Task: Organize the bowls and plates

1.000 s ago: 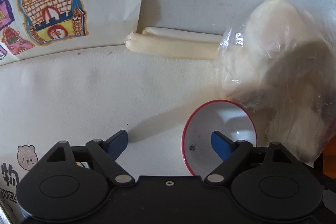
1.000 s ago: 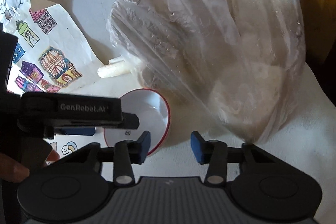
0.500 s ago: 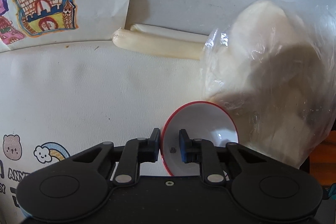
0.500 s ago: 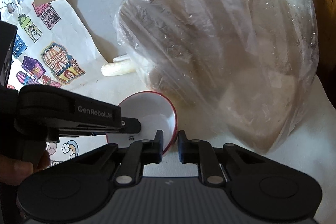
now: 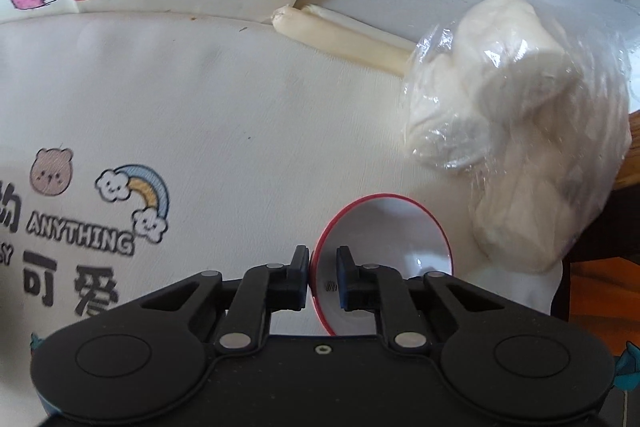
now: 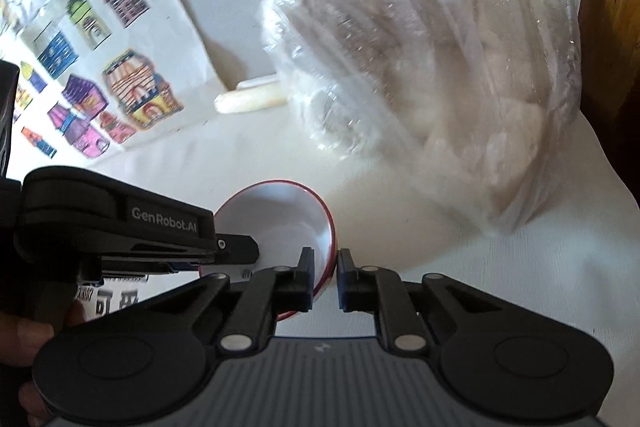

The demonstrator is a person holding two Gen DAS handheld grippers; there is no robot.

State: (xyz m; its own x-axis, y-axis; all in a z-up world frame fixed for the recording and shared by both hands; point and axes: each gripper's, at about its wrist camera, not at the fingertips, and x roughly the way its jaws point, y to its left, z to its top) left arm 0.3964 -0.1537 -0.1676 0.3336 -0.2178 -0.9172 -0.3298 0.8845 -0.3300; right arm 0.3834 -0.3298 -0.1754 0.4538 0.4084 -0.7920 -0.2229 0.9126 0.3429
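A clear plastic bag [image 6: 420,75] is lying on the white table cover [image 5: 200,115], bulging with pale lumps, possibly dough, though glare is blurring them. Beside it, a small red-rimmed white bowl [image 5: 396,227], looking empty, is being held just above the cover near the bag's lower edge. The left gripper [image 5: 322,277] is clamping the bowl's left rim, the right gripper [image 6: 325,277] its right rim. A second ago both sets of tongs were spread apart; the bowl has since drawn away from the bag
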